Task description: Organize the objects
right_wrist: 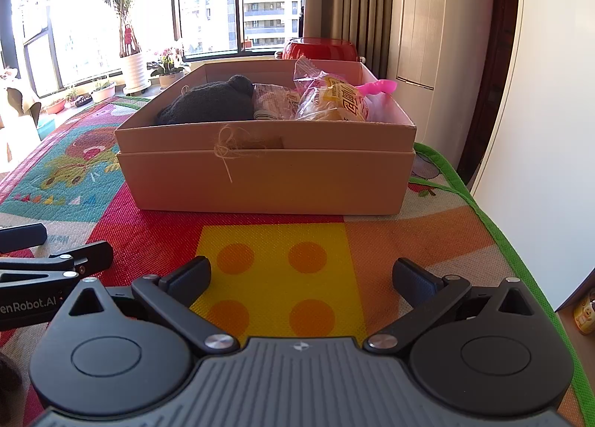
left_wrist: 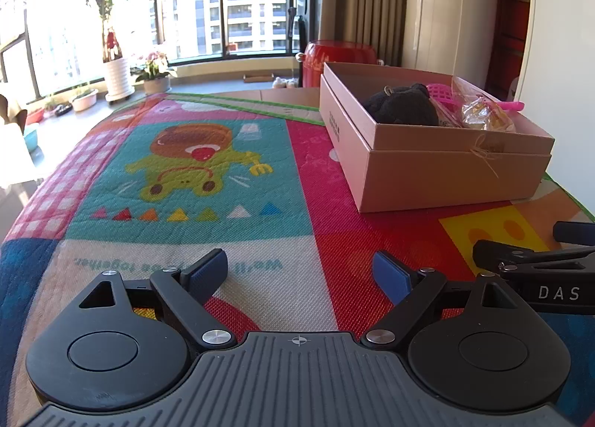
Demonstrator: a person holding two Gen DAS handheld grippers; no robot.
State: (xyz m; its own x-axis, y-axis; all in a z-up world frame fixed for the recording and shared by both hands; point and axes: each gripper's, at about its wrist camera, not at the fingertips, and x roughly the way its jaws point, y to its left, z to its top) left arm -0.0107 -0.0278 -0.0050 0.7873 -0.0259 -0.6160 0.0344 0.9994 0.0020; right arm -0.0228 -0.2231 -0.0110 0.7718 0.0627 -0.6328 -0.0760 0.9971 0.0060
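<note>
A tan cardboard box [right_wrist: 267,174] stands on the colourful play mat, also seen in the left wrist view [left_wrist: 446,174]. Inside lie a dark plush toy [right_wrist: 212,103], a wrapped snack [right_wrist: 273,103], a yellow packaged bun [right_wrist: 334,101] and a pink plastic scoop [right_wrist: 377,86]. My right gripper [right_wrist: 301,278] is open and empty, low over the mat in front of the box. My left gripper [left_wrist: 299,272] is open and empty, low over the mat, left of the box. The right gripper's fingers show at the right edge of the left wrist view [left_wrist: 535,256].
The play mat [left_wrist: 193,166] covers the table; its green edge [right_wrist: 494,226] runs along the right. A red pot [right_wrist: 319,49] stands behind the box. Potted plants [left_wrist: 117,73] stand by the windows. A white wall is at the right.
</note>
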